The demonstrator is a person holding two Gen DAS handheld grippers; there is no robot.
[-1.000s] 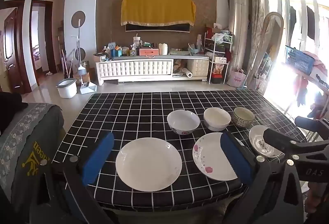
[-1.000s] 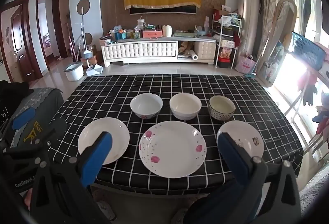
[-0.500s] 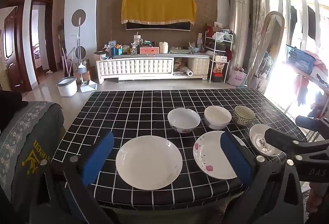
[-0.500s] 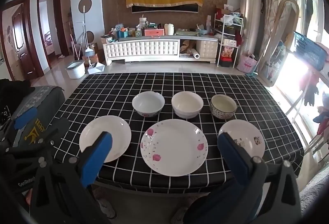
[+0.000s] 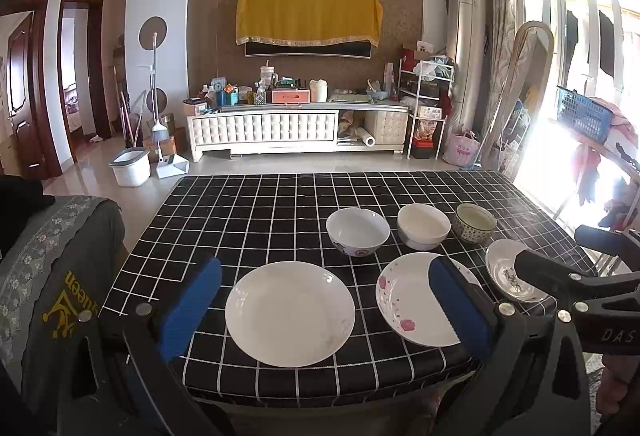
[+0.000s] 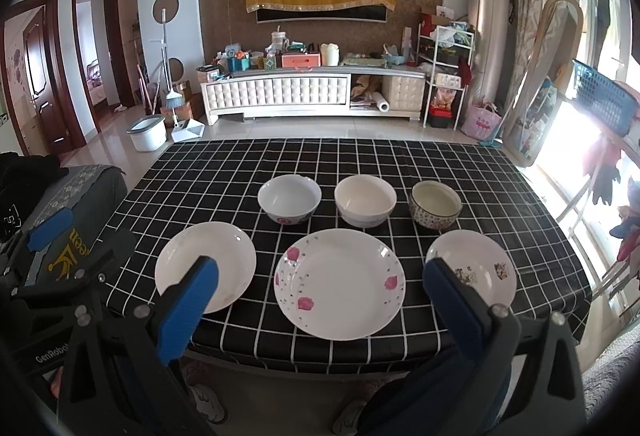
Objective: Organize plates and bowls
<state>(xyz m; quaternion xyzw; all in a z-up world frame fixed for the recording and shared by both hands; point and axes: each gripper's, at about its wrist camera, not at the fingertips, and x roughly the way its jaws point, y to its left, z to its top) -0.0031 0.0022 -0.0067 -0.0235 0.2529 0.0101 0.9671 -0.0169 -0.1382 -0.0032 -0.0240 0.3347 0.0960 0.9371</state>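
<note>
Worktop (image 6: 224,171) with black grid cloth carries six pieces, none stacked. Back row: white bowl (image 6: 289,199), cream bowl (image 6: 365,199), patterned bowl (image 6: 435,204). Front row: plain white plate (image 6: 206,260), pink-flower plate (image 6: 339,283), small decorated plate (image 6: 476,263). Left gripper (image 5: 324,306) spread wide, empty, framing the plain plate. Right gripper (image 6: 318,310) likewise wide apart, empty, off the near edge.

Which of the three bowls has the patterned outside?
The rightmost bowl, behind the small plate: its outer wall is speckled all over; the other two are mostly white.
</note>
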